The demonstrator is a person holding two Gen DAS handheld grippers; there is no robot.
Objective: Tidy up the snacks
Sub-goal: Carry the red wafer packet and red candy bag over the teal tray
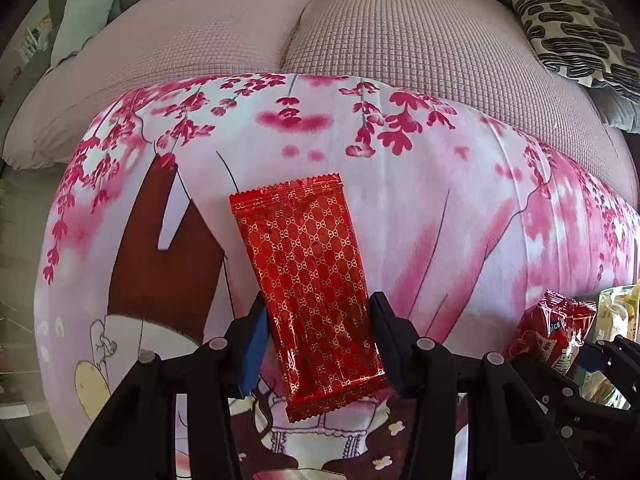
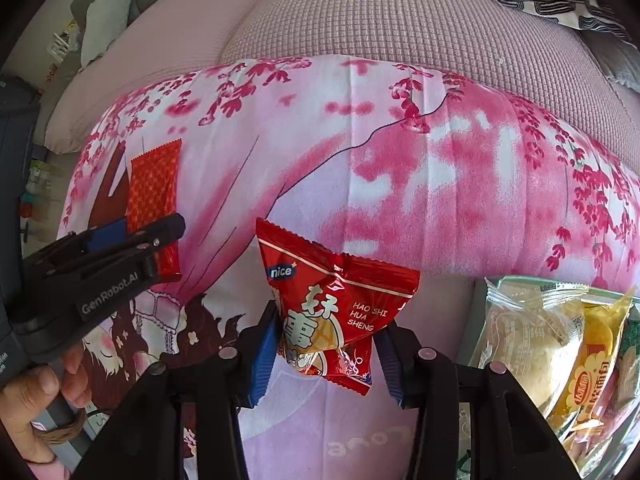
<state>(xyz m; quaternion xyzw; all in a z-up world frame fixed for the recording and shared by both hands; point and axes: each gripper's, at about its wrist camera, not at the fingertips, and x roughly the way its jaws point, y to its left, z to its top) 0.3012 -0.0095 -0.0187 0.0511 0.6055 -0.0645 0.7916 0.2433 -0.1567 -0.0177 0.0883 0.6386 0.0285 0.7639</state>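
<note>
**Both grippers hold a red snack packet over the pink cloth**

The left gripper (image 1: 318,344) is closed on a long red wrapper (image 1: 308,288) printed with a gold lattice. Its blue pads (image 1: 252,354) press the wrapper's lower half from either side, and the upper end sticks out ahead of the fingers, tilted a little to the left. From the right wrist view the same gripper (image 2: 136,240) shows at the left edge, with a hand (image 2: 44,392) around its handle.

The right gripper (image 2: 326,344) is clamped on a crumpled red peanut packet (image 2: 336,300) marked "nice". The packet bulges above the pads and hangs clear of the cloth.

Beneath both lies a pink flowered cloth (image 1: 440,208) with a cartoon figure on it, spread over a pale quilted sofa (image 1: 400,32). Just right of the right gripper sits a clear bowl (image 2: 516,280) with more snacks: a clear-wrapped bun (image 2: 528,336) and a yellow packet (image 2: 596,368) beside it. A patterned cushion (image 1: 576,32) rests at the far right.
</note>
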